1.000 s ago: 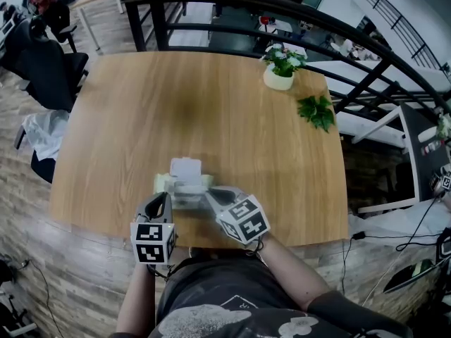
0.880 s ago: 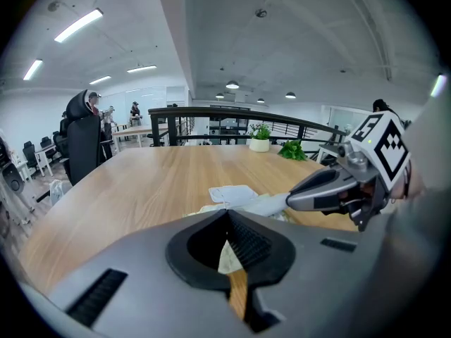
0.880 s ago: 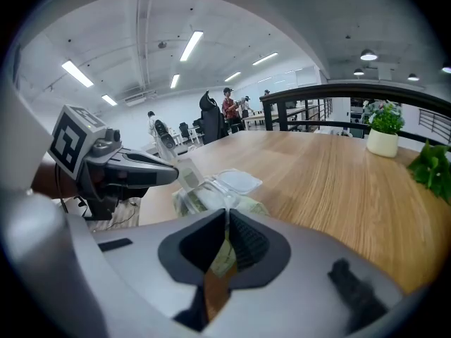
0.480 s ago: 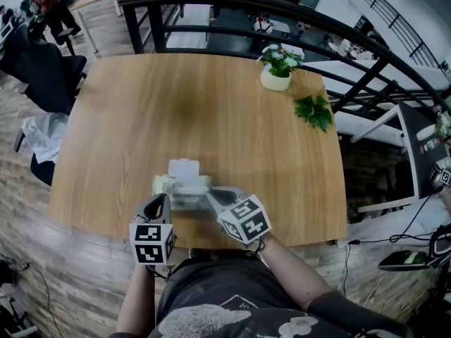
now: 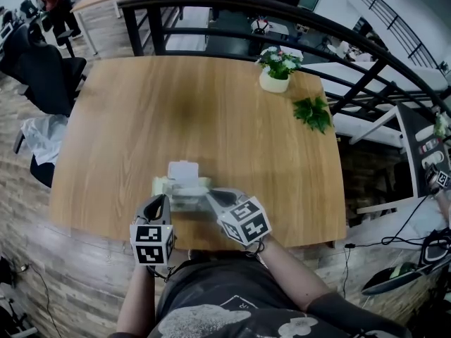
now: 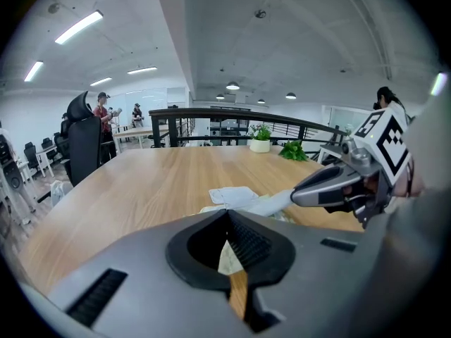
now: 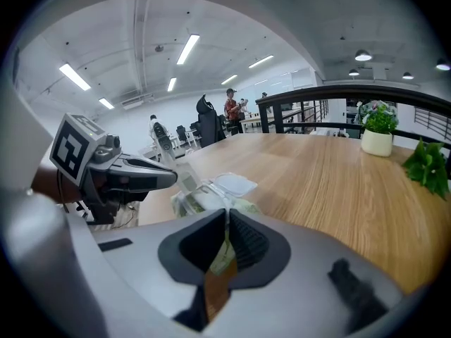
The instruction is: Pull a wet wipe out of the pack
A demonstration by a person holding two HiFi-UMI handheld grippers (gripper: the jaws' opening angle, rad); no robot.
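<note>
A soft green-and-white wet wipe pack (image 5: 180, 186) lies near the front edge of the wooden table (image 5: 211, 118), with its white lid (image 5: 184, 169) flipped open away from me. My left gripper (image 5: 163, 198) sits at the pack's left near corner with its jaws together. My right gripper (image 5: 210, 196) is at the pack's right near side, also with its jaws together. In the left gripper view the pack (image 6: 243, 201) shows just beyond my shut jaws (image 6: 227, 217), and the right gripper (image 6: 310, 189) reaches onto it. The right gripper view shows the pack (image 7: 211, 197) past its jaws (image 7: 227, 217). Nothing is visibly pinched.
A white pot of flowers (image 5: 276, 70) and a loose green sprig (image 5: 314, 113) stand at the table's far right. A black railing (image 5: 232, 9) runs behind the table. A black chair (image 5: 46, 72) stands at the left, with people farther off.
</note>
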